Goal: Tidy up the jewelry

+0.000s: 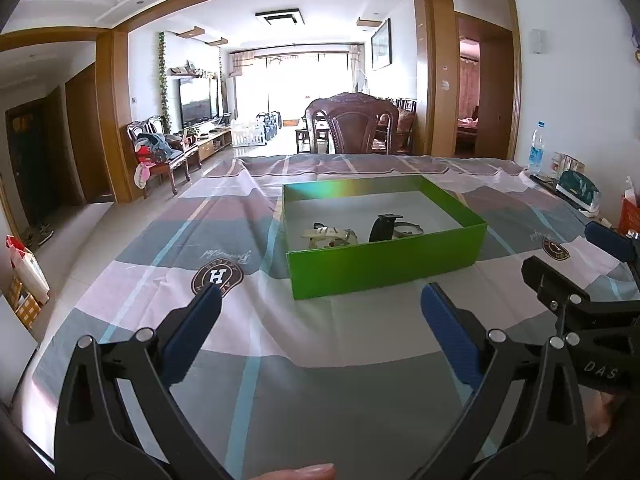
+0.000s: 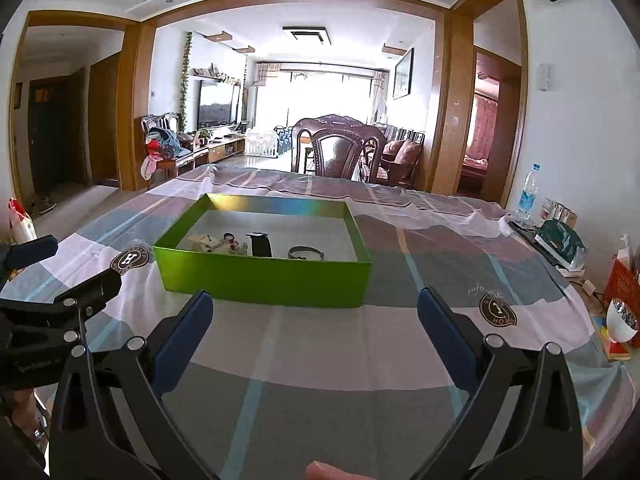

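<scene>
— While both grippers hang above the checked tablecloth (image 1: pixel 280 380), where is the jewelry?
— Inside the green box (image 2: pixel 264 278): a black watch (image 2: pixel 260 245), a dark bracelet (image 2: pixel 306 253), pale pieces at its left.
— Jaws?
— Left gripper (image 1: pixel 320 300) spread wide, empty; right gripper (image 2: pixel 316 304) likewise.

box: green box (image 2: pixel 264 280), open-topped, pale floor, flat on the checked cloth | watch: black band (image 2: pixel 261 245) standing curled near the front wall, mid-box | bracelets: cream and red-beaded pieces (image 2: pixel 218 243) in a loose heap to its left | ring-shape: dark bangle (image 2: pixel 305 252) lying flat to its right
</scene>
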